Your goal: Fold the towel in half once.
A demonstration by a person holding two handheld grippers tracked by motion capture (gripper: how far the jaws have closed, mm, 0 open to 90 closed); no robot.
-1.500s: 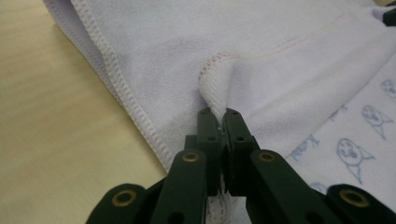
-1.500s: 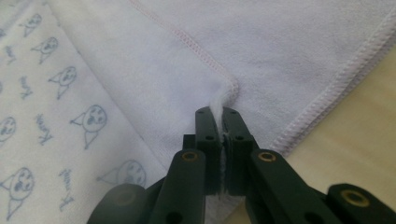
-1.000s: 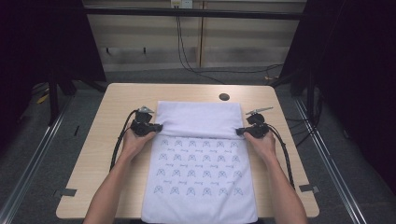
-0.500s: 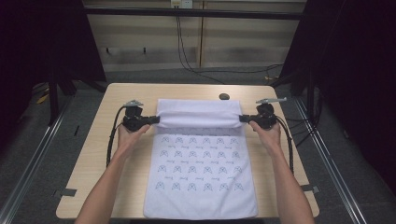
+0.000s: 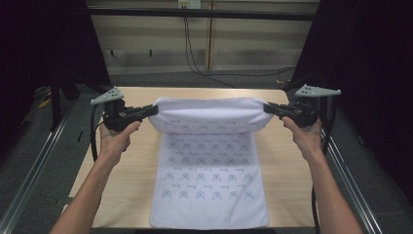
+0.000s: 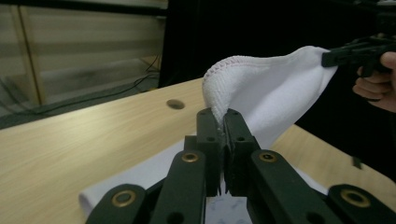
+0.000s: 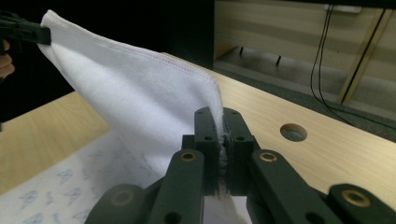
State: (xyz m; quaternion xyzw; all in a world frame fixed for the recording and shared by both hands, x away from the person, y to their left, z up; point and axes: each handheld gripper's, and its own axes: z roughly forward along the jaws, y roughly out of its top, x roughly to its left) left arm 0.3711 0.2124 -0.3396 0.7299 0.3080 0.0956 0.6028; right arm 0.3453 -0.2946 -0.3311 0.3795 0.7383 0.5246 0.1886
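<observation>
A white towel (image 5: 208, 165) printed with small blue figures lies lengthwise on the wooden table (image 5: 292, 161). Its far end is lifted off the table and stretched between the two grippers. My left gripper (image 5: 155, 109) is shut on the far left corner, and my right gripper (image 5: 266, 107) is shut on the far right corner. In the left gripper view the towel (image 6: 261, 88) rises out of the pinched jaws of the left gripper (image 6: 222, 122) toward the other gripper. In the right gripper view the towel (image 7: 140, 93) runs from the right gripper (image 7: 222, 120) up to the left.
A round hole (image 7: 293, 132) sits in the tabletop near the far edge, also seen as the hole (image 6: 175, 104). Metal rails (image 5: 29, 190) run along both sides of the table. Cables (image 5: 204, 53) hang by the back wall.
Both hands have risen and moved apart, lifting the towel's far end off the table and pulling it taut. The near part of the towel still lies flat.
</observation>
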